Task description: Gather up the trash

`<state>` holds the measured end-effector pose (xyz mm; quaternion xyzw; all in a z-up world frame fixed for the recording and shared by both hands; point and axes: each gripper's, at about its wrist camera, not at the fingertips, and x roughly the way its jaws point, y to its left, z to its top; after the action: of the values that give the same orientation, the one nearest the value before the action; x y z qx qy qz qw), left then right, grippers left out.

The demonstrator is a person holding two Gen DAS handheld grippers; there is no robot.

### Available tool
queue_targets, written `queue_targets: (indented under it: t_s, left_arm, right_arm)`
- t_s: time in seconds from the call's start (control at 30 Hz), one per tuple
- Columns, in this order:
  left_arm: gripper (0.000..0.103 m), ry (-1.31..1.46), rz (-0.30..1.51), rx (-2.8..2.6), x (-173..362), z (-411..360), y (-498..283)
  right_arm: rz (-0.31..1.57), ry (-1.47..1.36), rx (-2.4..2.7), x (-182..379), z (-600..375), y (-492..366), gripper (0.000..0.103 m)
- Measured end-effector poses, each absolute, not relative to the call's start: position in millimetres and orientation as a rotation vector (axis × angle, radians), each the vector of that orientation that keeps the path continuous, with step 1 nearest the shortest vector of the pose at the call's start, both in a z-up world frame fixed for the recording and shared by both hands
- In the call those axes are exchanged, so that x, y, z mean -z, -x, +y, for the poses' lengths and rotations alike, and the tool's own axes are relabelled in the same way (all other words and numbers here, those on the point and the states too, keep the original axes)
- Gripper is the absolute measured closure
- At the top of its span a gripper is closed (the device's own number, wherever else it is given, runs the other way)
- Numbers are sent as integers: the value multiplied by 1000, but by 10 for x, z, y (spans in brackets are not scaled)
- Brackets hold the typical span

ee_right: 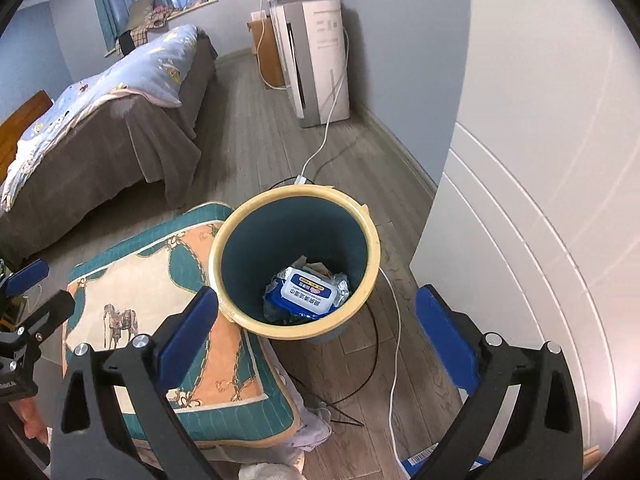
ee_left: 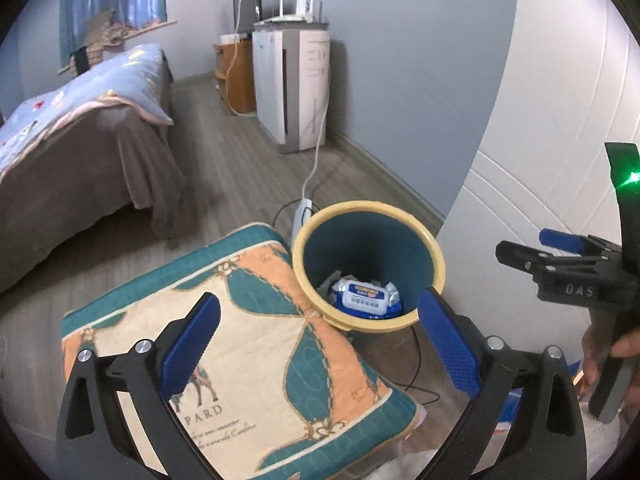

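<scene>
Right wrist view: both tools (ee_right: 316, 328) (ee_left: 320, 344) are held wide open and empty above the bin (ee_right: 294, 330), where the wipes pack (ee_right: 306, 292) lies.

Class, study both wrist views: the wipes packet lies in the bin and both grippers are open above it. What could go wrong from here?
1. The bin stands hard against the cushion; knocking either might tip it and spill the wipes packet.
2. A white cable and a black cable trail on the floor beside the bin, so a low reach by the right gripper could snag them.
</scene>
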<state>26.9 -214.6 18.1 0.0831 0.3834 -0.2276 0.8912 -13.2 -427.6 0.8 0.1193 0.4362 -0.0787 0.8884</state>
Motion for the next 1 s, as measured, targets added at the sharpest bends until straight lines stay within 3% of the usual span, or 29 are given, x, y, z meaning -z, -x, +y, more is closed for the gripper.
queue_targets:
  t_s: [0.43,1.0]
  left_arm:
    - [5,-227,836,433,216,-2108,-399]
    - [5,-228,853,429,240,-2028,-446]
  right_arm:
    - [944,-314,177,106,-4352,139,6]
    - [933,-247,198,57,-4242,133,6]
